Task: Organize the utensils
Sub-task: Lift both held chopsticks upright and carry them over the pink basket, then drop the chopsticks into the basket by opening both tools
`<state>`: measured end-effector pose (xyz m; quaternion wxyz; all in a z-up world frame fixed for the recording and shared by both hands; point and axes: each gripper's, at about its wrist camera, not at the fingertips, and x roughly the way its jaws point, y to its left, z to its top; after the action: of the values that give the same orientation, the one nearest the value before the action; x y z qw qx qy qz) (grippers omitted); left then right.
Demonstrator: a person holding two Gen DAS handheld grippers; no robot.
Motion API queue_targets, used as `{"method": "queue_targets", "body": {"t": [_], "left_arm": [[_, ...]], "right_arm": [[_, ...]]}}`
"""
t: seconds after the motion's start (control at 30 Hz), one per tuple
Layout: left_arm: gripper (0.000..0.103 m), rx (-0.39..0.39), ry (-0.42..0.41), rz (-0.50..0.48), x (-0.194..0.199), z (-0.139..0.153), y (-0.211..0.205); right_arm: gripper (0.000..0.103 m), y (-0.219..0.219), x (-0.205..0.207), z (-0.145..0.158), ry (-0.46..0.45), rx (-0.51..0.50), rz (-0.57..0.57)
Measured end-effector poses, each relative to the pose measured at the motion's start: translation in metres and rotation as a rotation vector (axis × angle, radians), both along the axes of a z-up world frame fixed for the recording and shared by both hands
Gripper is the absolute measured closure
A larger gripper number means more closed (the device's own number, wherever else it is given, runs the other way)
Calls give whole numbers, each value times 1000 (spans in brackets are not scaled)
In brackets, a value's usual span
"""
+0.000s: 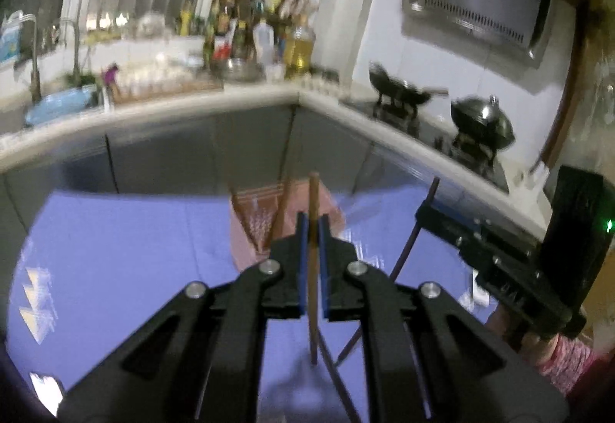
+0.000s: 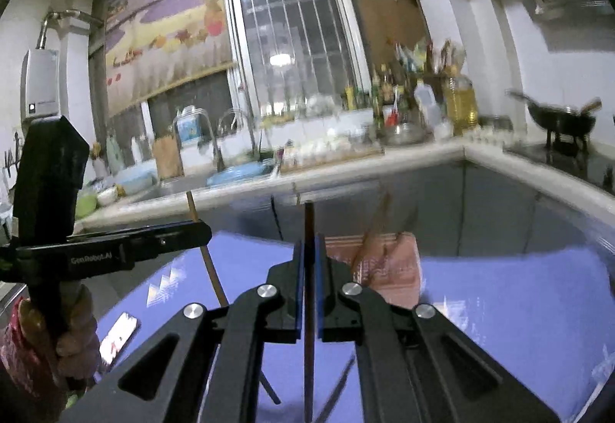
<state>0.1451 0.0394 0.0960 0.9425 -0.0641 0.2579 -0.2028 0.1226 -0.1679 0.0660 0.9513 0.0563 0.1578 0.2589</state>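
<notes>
Left tool (image 1: 314,231): black hinged arms with silver rivets and blue-faced pads, clenched on a light brown chopstick (image 1: 313,269) that stands upright between them, its squared top above the pads and its thin end below.
Right tool (image 2: 308,250): same black build and blue pads, clenched on a dark chopstick (image 2: 308,307), held upright as well.
Side views: the right tool (image 1: 480,231) shows at the right of the left wrist view, its dark chopstick (image 1: 417,231) slanting through the tip; the left tool (image 2: 115,250) shows at the left of the right wrist view, the brown stick (image 2: 207,261) crossing its tip.
Writing: white letters on the left tool's side, seemingly "GenRobot.AI"; blurred, so not certain.
Hand (image 2: 73,330): wraps the left tool's black grip, a pink patterned sleeve beneath.
Holder (image 1: 284,223): a pink, boxy utensil container just beyond both tools, with at least one dark stick leaning in it; motion blur hides the rest.
Loose sticks (image 1: 346,377): dark, thin, lying crossed on the cloth near the tools.
Bench (image 1: 115,269): covered in a smooth blue-violet cloth with pale zigzag marks at the left.
Far side: a pale L-shaped kitchen counter (image 1: 192,108) with bottles, a blue basin and black woks to the right.
</notes>
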Motion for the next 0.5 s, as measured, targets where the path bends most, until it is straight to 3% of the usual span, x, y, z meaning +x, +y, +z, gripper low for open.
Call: {"method": "queue_targets", "body": {"t": [0.13, 0.23, 0.37, 0.5], "left_arm": [[98, -2, -90, 47, 33, 48, -2], [98, 30, -137, 92, 57, 63, -8], [98, 84, -146, 139, 83, 45, -13], [98, 110, -81, 149, 103, 3, -17]], "right_arm": [[98, 12, 32, 42, -97, 11, -53], [98, 21, 56, 56, -160, 9, -107], [98, 31, 94, 35, -150, 5, -156], [98, 35, 119, -9, -48, -15, -156]]}}
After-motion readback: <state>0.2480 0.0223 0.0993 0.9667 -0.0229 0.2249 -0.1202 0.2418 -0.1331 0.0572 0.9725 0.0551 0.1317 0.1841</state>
